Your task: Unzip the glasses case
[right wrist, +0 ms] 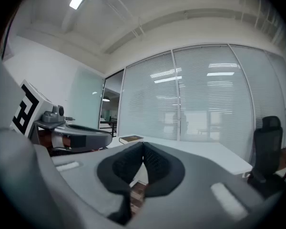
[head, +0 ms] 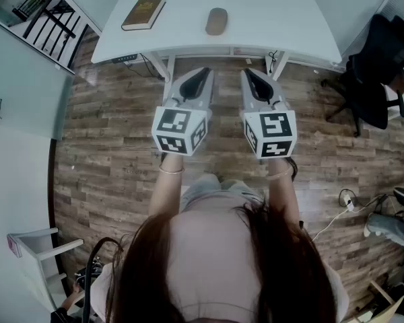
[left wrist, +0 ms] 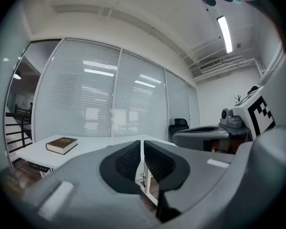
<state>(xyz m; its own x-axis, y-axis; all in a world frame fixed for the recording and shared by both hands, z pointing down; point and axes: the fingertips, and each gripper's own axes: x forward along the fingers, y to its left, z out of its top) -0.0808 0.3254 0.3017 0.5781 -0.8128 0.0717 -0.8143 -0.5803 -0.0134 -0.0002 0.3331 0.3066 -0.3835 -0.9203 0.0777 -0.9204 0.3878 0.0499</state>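
The glasses case [head: 216,21] is a brown oval lying on the white desk [head: 283,19], near its middle and toward the far edge. Both grippers hang level over the wooden floor, short of the desk's near edge, side by side and pointing at it. My left gripper [head: 203,71] [left wrist: 142,144] is shut, with nothing between its dark ribbed pads. My right gripper [head: 250,73] [right wrist: 143,146] is shut too and holds nothing. The case lies well beyond both tips. It does not show in either gripper view.
A dark book [head: 143,13] [left wrist: 62,144] [right wrist: 131,139] lies at the desk's left end. A black office chair [head: 377,73] [right wrist: 267,147] stands to the right of the desk. Cables and a power strip [head: 347,204] lie on the floor at right. Glass partitions with blinds rise behind the desk.
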